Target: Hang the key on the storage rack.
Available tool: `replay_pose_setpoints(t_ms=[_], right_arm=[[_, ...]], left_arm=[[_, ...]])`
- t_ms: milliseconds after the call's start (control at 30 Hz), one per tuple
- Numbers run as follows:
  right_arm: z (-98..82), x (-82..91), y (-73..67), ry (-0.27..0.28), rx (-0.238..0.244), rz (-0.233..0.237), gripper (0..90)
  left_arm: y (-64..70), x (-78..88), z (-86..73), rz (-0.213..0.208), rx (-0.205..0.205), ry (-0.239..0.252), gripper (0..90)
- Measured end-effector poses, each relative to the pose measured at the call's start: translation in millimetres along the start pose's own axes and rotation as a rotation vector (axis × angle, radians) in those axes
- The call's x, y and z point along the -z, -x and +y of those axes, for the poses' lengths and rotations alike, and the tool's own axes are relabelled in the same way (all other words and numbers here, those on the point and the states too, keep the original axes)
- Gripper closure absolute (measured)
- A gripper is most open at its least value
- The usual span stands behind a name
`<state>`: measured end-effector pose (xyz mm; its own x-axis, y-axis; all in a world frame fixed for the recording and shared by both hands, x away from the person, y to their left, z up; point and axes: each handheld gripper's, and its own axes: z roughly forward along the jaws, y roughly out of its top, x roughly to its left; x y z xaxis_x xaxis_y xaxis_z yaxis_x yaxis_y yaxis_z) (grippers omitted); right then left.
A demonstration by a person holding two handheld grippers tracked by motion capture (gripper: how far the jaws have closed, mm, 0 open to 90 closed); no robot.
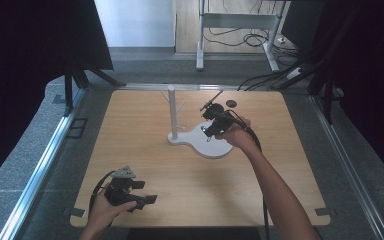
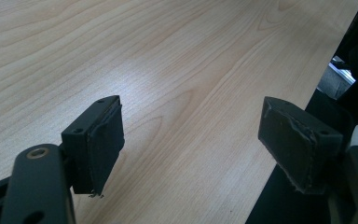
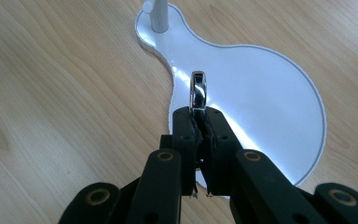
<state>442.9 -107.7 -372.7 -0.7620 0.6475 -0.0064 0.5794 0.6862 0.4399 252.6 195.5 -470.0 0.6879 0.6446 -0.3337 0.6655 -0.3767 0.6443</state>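
High view: wooden table (image 1: 190, 195), white stand (image 1: 207, 142) near the middle, with a flat rounded base and an upright post (image 1: 171, 112) that carries short side pegs. Small dark round object (image 1: 231, 104) lies on the table beyond the stand, near the far edge. Right gripper (image 1: 211, 129) sits over the wide lobe of the base, held by the right hand (image 1: 235, 134), forearm coming in from the bottom right. Too small here to read its jaws or what they carry. Left gripper (image 1: 147, 199) is near the front left of the table, held by the left hand (image 1: 105, 212), well apart from the stand, grey three-cornered plate on top, jaws pointing right.

Left gripper view: both pads (image 2: 100, 144) stand wide apart, bare wood grain between them, nothing held. Table edge runs past the right-hand pad, dark floor beyond it.

Right gripper view: jaws pressed together, pinching a shiny metal ring (image 3: 198, 91) at its lower part. The ring stands on edge, upright, poking out above the jaw tips. It sits over the white stand's base, at the narrow waist between the wide lobe and the small lobe. Cannot tell if the ring touches the base. The post's foot rises from the small lobe at the top of the frame, well apart from the ring.
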Motion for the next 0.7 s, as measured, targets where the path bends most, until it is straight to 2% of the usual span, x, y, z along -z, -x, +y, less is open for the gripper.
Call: replay_pose_setpoints(t_ms=[500,700], right_arm=[[12.4,-2.1,4.5,0.014,-0.018,0.000,84.5],[22.1,2.0,9.7,0.025,-0.027,-0.010,84.5]], left_arm=[[1.7,-1.3,0.6,-0.003,-0.007,-0.005,22.7],[3.0,-2.6,1.1,-0.008,-0.015,-0.008,22.7]])
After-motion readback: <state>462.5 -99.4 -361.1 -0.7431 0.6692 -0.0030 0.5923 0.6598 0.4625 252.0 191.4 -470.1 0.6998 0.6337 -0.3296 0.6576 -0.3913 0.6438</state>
